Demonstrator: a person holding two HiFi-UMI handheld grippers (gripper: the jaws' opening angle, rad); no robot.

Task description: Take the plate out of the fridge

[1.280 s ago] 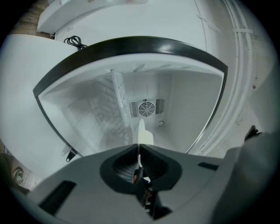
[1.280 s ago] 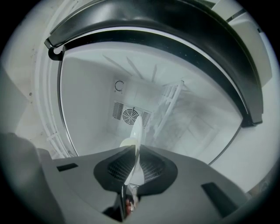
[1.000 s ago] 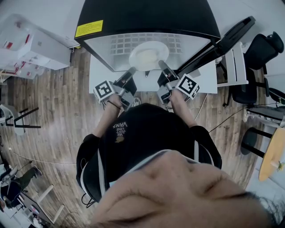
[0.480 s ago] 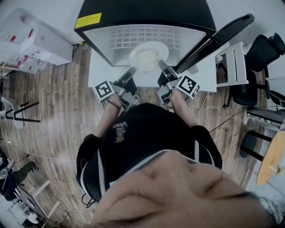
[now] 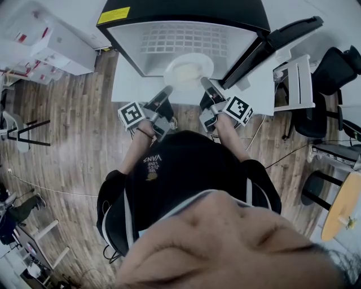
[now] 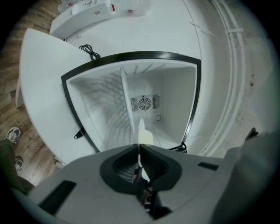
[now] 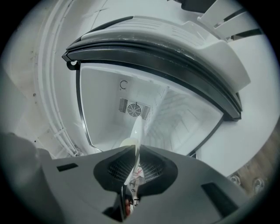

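I note the left tongs [image 5: 167, 90] closed tight on the near-left rim of the plate [image 5: 189, 70] and the right tongs [image 5: 204, 82] clamped on its near-right rim. Each gripper view shows the white rim edge-on, pinched between the pads. Compared with a second ago, the lit opening of the fridge [image 5: 186, 11] has drawn back up the head view, while the plate and both tongs keep their place in it. The plate lay wholly inside the cabinet then; its near half now overhangs the lower front edge, above the white surface [image 5: 127, 90]. Neither grip has altered during the pull. I judge the withdrawal to be roughly half done: the far half of the plate is still within the cabinet. The door [image 5: 265, 45] stands open to the right, apart from the right tongs. The remaining pull calls for both hands to travel together and level, lest the plate tip.
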